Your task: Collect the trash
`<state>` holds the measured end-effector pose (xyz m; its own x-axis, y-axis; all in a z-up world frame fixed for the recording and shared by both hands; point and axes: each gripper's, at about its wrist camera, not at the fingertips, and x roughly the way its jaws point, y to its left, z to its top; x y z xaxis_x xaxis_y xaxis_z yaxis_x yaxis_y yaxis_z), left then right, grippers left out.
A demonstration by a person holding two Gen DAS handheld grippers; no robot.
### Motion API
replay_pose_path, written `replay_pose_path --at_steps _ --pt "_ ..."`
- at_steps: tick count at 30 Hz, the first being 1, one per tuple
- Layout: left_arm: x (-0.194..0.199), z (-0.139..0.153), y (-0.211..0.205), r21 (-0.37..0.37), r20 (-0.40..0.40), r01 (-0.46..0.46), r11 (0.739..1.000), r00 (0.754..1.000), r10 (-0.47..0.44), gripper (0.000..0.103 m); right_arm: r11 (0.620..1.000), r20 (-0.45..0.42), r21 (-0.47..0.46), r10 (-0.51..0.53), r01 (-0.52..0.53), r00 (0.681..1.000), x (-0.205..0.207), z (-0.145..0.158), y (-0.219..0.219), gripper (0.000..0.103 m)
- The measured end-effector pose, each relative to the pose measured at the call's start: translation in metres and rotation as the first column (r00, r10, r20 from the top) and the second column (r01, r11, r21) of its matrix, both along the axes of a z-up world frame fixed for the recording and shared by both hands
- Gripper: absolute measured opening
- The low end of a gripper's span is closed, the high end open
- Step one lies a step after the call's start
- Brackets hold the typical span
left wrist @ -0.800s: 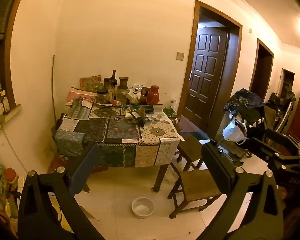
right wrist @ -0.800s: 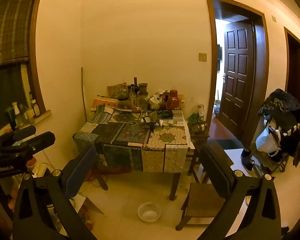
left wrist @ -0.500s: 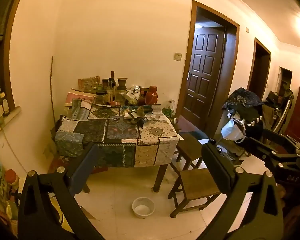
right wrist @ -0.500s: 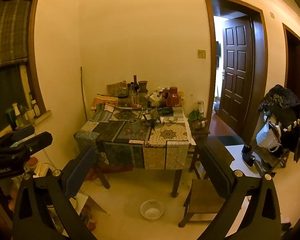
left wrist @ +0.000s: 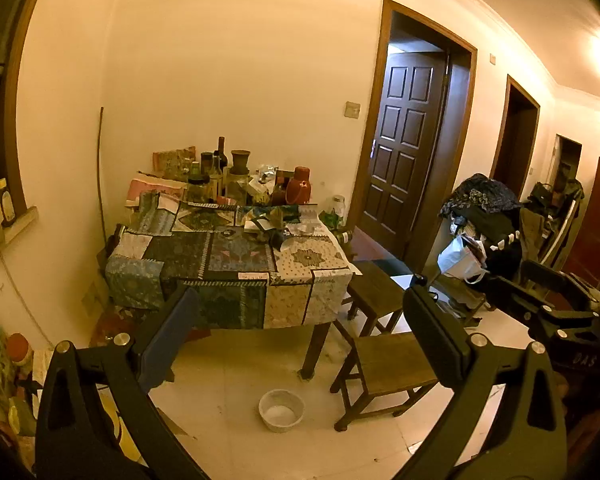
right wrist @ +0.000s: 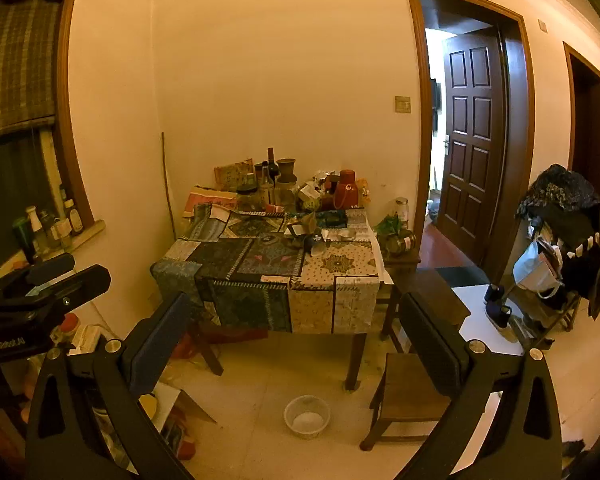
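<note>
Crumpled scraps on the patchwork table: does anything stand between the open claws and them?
Nothing visible blocks the way to the scraps: bare floor, then the table's near edge. The stool and white bowl sit lower and aside.

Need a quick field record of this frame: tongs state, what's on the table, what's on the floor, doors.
left tongs: open, empty
right tongs: open, empty
table: patchwork cloth, against the wall, apart from both tongs
clutter: bottles, jars and a red jug at the table's far edge; loose scraps mid-table
floor: white bowl in front of the table
stools: wooden, right of the table
door: dark wood, ajar
</note>
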<state>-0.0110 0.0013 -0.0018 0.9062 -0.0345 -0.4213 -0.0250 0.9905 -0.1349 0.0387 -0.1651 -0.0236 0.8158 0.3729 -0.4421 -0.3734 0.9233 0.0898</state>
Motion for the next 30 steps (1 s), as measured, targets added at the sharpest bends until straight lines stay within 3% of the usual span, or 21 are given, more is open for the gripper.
replay_pose_path --at_steps 30 --pt "-0.005 -0.016 -0.003 -0.017 -0.025 -0.009 1.000 1.000 0.008 0.102 0.999 -0.035 0.011 0.051 -0.050 0.998 0.003 0.001 0.005 0.103"
